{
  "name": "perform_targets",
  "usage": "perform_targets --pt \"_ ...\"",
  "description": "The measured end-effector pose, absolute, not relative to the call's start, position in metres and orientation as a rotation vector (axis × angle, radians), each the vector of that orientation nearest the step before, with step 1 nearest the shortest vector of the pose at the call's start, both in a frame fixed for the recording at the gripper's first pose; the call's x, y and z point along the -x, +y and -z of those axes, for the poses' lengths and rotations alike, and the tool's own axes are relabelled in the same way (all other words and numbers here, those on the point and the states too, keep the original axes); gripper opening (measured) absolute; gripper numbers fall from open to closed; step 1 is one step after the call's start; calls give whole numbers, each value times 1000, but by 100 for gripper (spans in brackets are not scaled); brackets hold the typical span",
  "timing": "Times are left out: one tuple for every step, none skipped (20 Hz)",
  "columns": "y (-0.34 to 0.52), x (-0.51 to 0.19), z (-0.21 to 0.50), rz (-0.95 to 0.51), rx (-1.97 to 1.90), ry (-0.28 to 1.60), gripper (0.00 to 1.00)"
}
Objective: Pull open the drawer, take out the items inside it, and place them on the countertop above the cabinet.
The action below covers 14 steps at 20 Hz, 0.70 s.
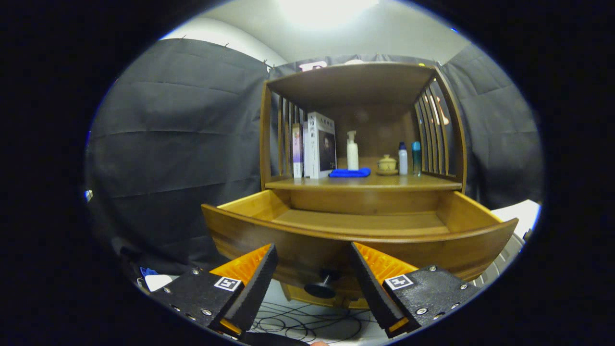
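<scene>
A wooden cabinet stands ahead with its drawer (358, 230) pulled out toward me. The drawer's inside bottom that shows is bare wood. A dark round knob (321, 287) sticks out of the drawer front, low down. My gripper (313, 259) is open, its fingers spread to either side of the knob and just short of the drawer front, touching nothing. On the countertop (413, 182) above the drawer lie a folded blue cloth (350, 172), a white pump bottle (352, 151), a small lidded cup (387, 164) and two small bottles (409, 158).
Upright books (317, 144) stand at the countertop's left end. Slatted wooden sides and a top shelf (353, 79) enclose the countertop. Black cables (307, 324) lie on the floor below the drawer. A white surface (521, 214) shows to the right of the drawer.
</scene>
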<state>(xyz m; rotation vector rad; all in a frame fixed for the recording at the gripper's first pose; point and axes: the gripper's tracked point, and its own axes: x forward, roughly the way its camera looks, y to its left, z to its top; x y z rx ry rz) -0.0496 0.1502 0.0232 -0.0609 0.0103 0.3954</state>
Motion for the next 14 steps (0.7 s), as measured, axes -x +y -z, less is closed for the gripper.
perform_targets --pt "153 49 -30 -401 54 -2 93" --pt "154 46 -36 -401 41 -7 93" --pt "151 42 -41 -392 31 -3 93" --pt "149 36 -44 -383 20 7 93" --pt "146 31 -47 -374 12 18 93" --pt "144 26 -48 -366 10 30 93" --pt "140 17 -49 -352 12 44 93" --pt "137 10 -49 -343 13 60 93" --pt "136 1 -49 -340 6 85 93" --pt "137 -7 -52 -343 -3 110 93" --pt "135 -17 -55 -341 -9 136 93" --pt "134 -26 -58 -341 -8 158 93" --pt "135 -37 -58 -347 -4 198 93" --pt "138 -46 -56 -372 -6 255 93"
